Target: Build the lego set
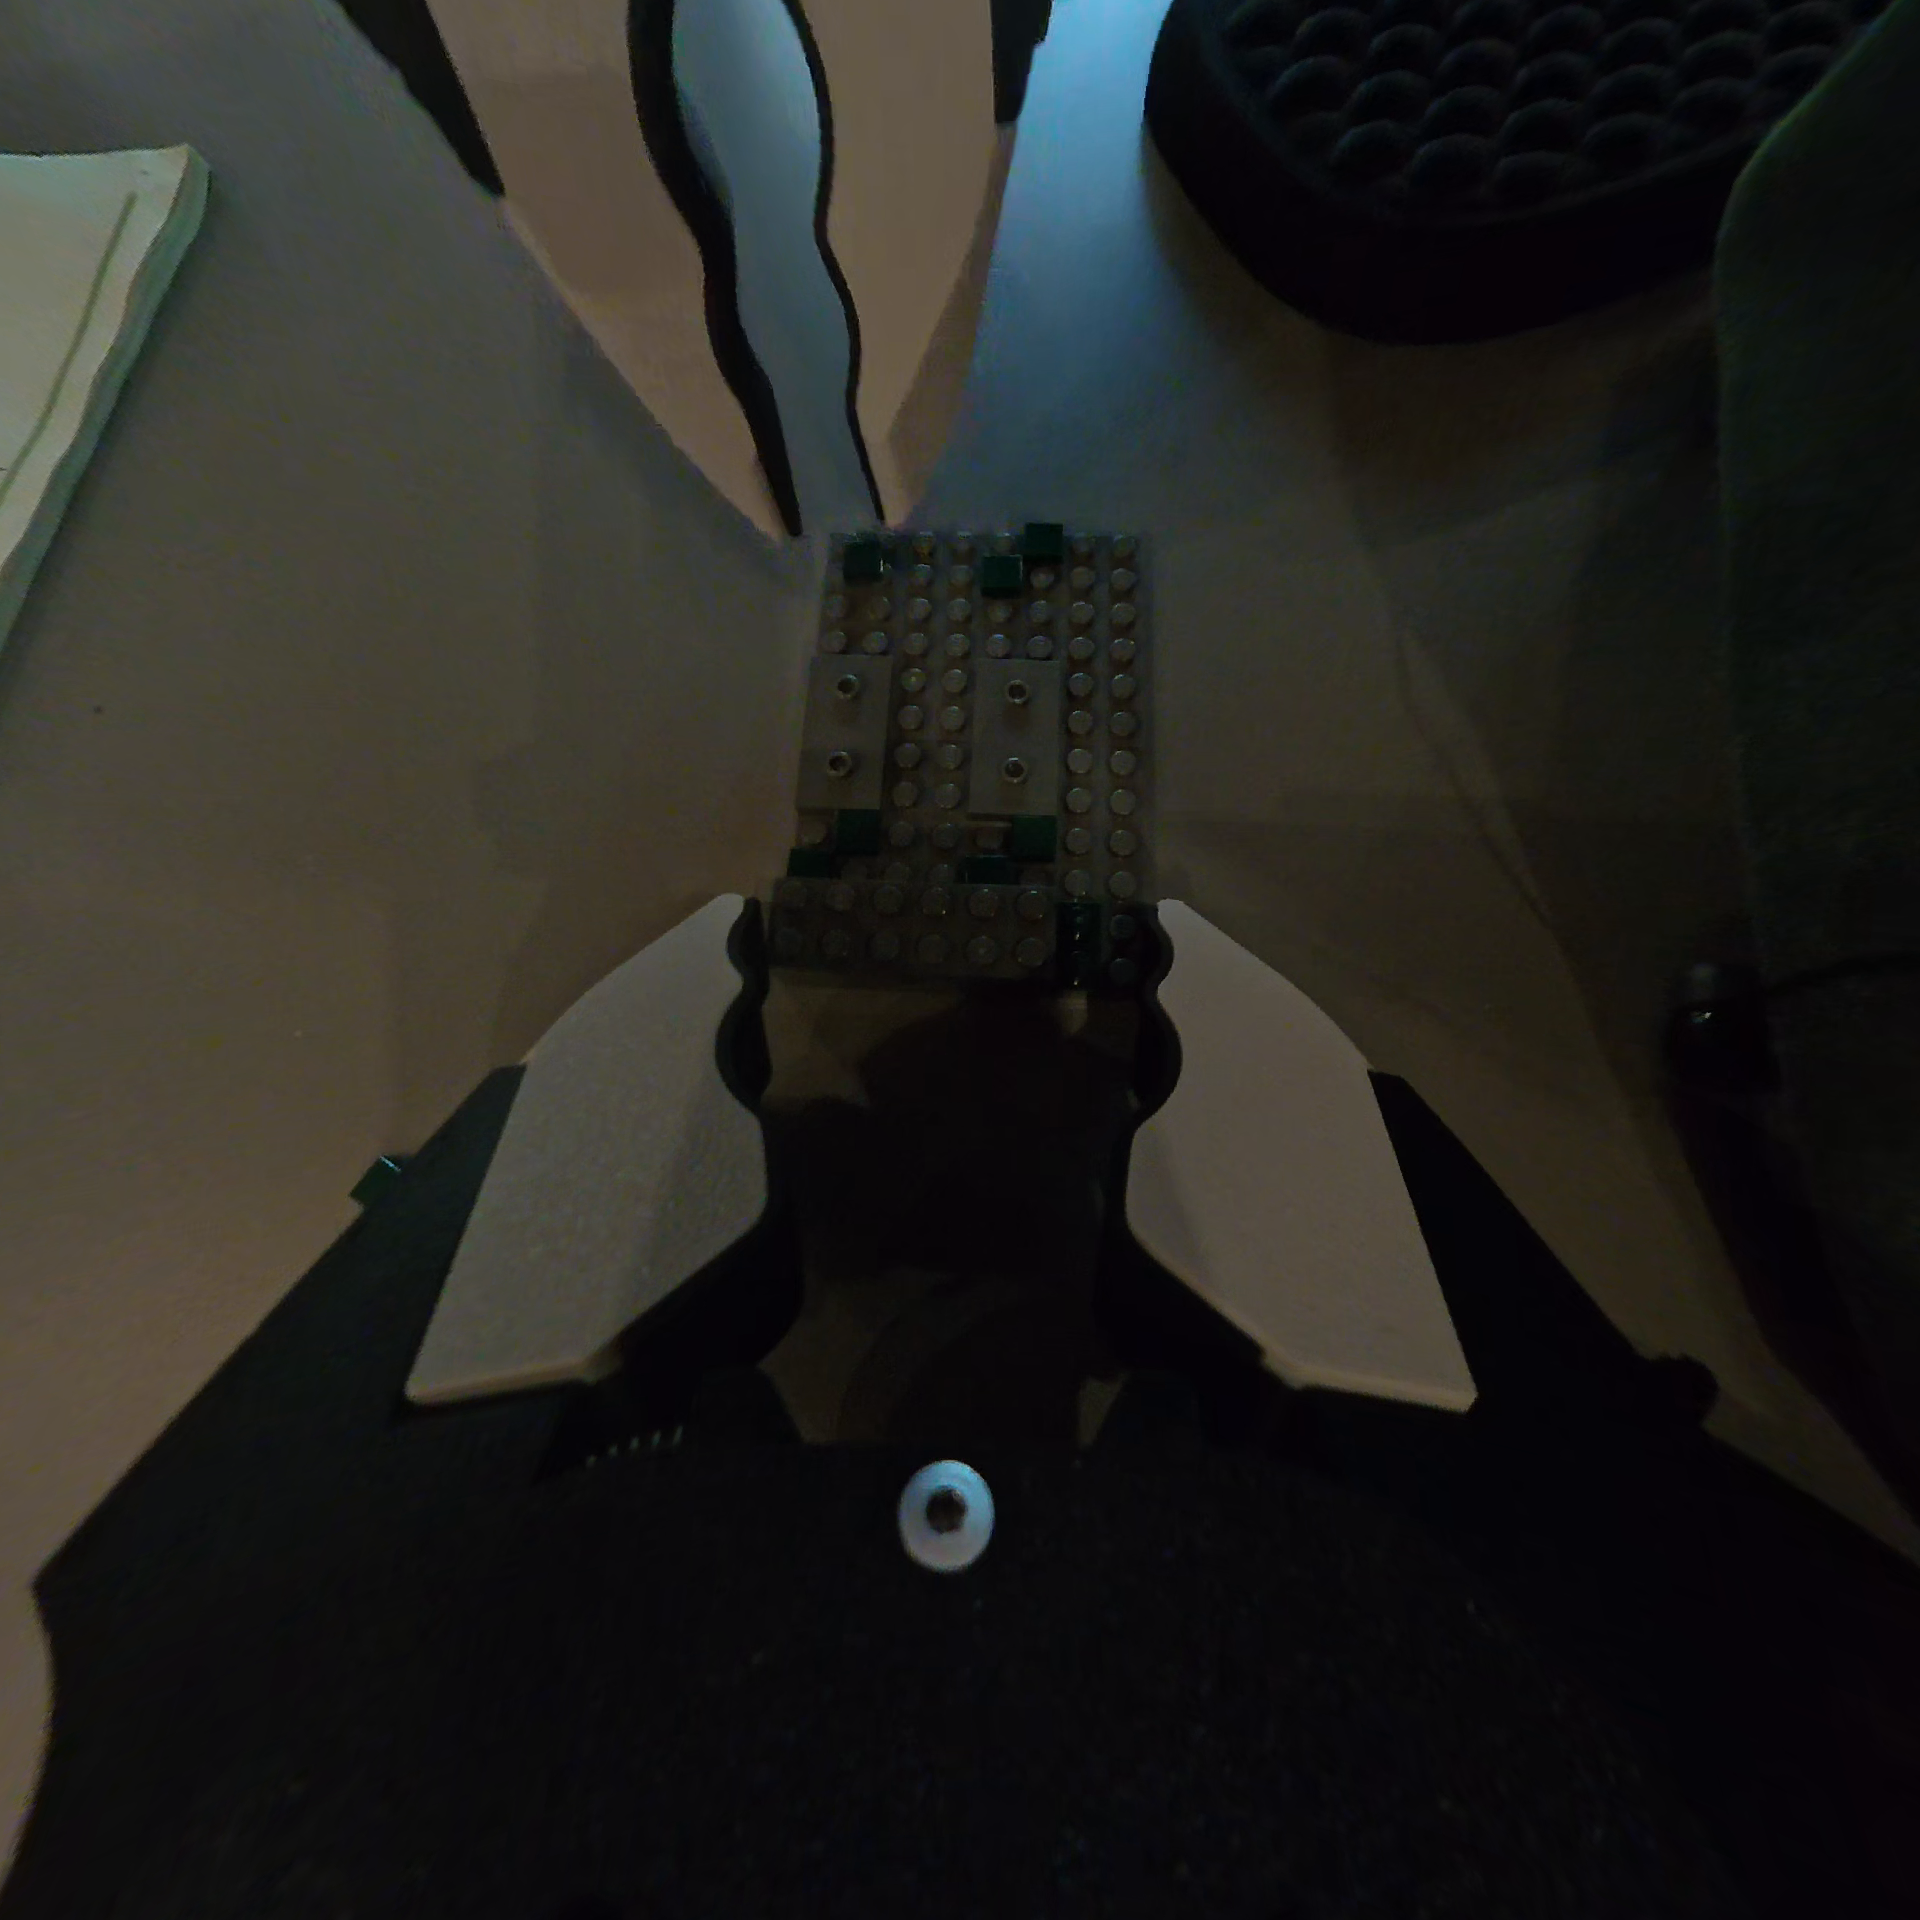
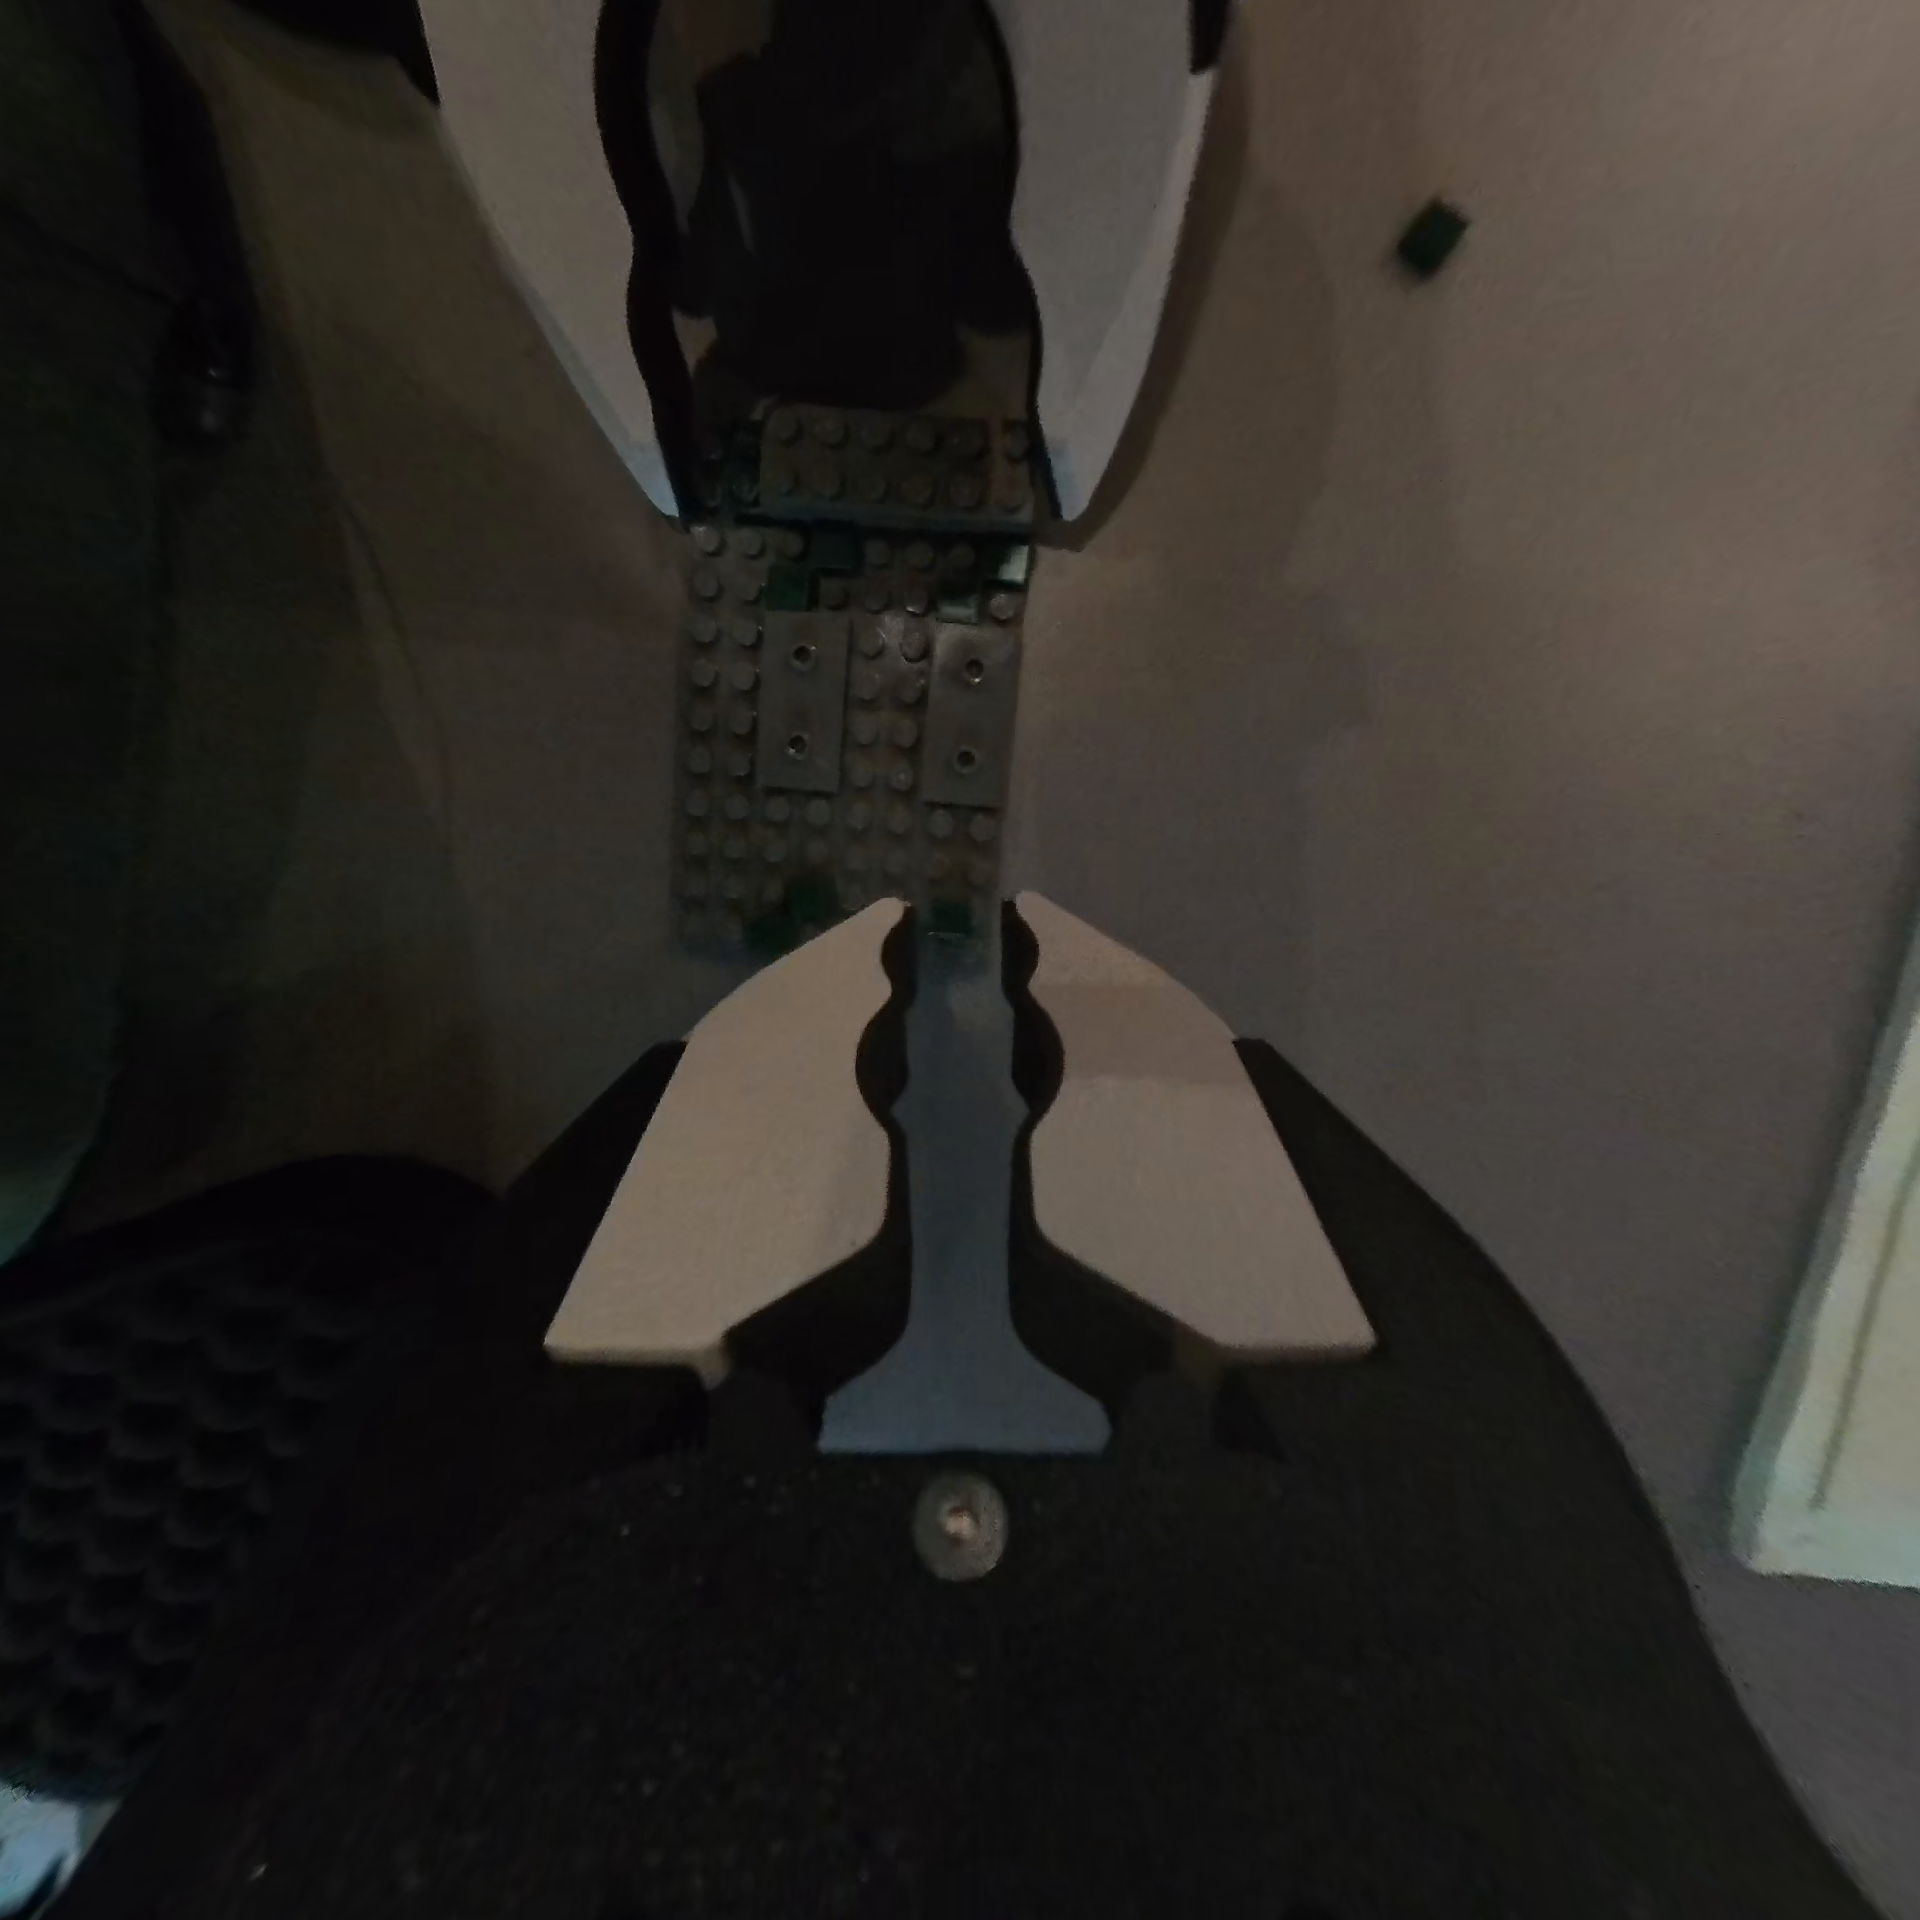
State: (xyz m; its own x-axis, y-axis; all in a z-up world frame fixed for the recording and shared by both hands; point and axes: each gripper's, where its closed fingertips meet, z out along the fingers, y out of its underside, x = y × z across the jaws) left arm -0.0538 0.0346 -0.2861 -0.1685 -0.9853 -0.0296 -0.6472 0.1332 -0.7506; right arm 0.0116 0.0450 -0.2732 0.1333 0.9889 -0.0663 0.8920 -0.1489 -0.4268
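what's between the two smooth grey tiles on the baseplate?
In the left wrist view, two columns of bare studs on the grey baseplate separate the left tile from the right tile; no brick sits there.

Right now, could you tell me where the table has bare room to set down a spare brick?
Bare table lies between the grey plate and the paper pad. It is crowded past the plate's far end, where the right gripper and the black bumpy mat sit.

Left gripper (image 1: pixel 954 935) and right gripper (image 2: pixel 954 914): white wedge-shaped fingers (image 1: pixel 603 1164), wavy black inner pads (image 2: pixel 883 1049), grainy black bodies, one central screw (image 1: pixel 945 1512) each
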